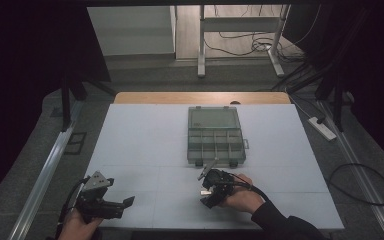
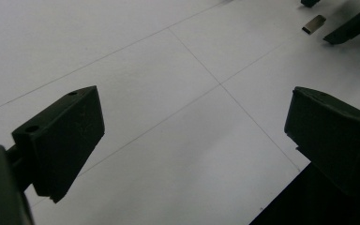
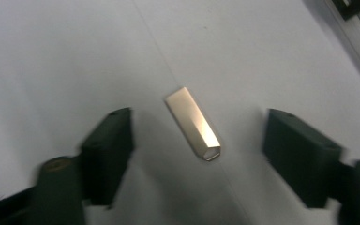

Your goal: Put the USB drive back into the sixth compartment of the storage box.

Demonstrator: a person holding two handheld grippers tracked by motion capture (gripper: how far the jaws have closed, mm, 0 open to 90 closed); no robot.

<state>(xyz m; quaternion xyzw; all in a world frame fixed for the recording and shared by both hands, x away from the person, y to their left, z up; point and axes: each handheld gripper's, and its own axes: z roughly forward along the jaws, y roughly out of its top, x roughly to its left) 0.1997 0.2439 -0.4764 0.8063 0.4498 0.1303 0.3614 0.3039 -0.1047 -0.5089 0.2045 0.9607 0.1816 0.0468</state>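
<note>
On the white table (image 1: 145, 145), the left tongs (image 1: 122, 204) sit at about 7 o'clock, near the front edge. A hand (image 1: 77, 225) holds them from below. Their two black jaws are wide apart, with nothing between them. In the left gripper view you see bare white table between the jaws. Far off, at 1 o'clock in that view, lies a small metal piece (image 2: 313, 24) with a dark jaw of the other tongs next to it.

Next, near the middle front of the table, at about 5 o'clock, are the right tongs (image 1: 206, 191). The right hand (image 1: 242, 197) holds them, and a dark sleeve (image 1: 285, 225) comes in from the bottom. These tongs point down at the table. Their jaws are open too. In the right gripper view the small shiny metal piece (image 3: 193, 123) lies flat on the table between the two jaws, tilted from 11 o'clock to 5 o'clock. It touches neither jaw.

Just past the right tongs, near the middle of the table toward 12 o'clock, is a clear plastic box (image 1: 215, 135) with small sections. Its lid stands open at the far side.
</note>
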